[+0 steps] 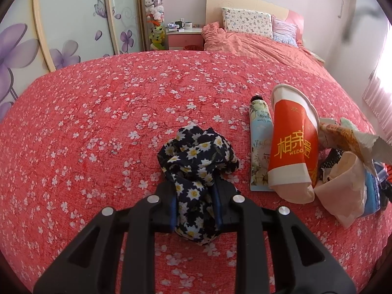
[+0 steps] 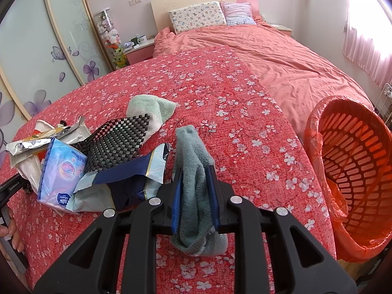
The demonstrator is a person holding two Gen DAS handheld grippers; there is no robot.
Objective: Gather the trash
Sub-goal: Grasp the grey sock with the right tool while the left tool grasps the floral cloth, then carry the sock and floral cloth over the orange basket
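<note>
My left gripper [image 1: 194, 186] is shut on a crumpled dark blue cloth with daisies [image 1: 196, 156], which rests on the red flowered bedspread [image 1: 98, 112]. My right gripper [image 2: 194, 174] is shut on a grey-green sock [image 2: 193, 161] that hangs through its fingers over the bedspread. An orange trash basket [image 2: 352, 171] with an orange liner lies tilted at the right, its mouth toward me. The trash pile holds a red paper cup [image 1: 291, 147], a hand cream tube [image 1: 259, 144], a tissue pack [image 2: 61, 169], a blue wrapper [image 2: 137, 174] and foil wrappers [image 2: 36, 144].
A black mesh mat [image 2: 115, 142] and a pale green towel [image 2: 152, 110] lie behind the pile. Pillows [image 2: 198, 17] and a pink duvet [image 2: 281, 56] cover the far bed. A nightstand [image 1: 185, 38] and a wardrobe [image 1: 61, 24] stand at the left.
</note>
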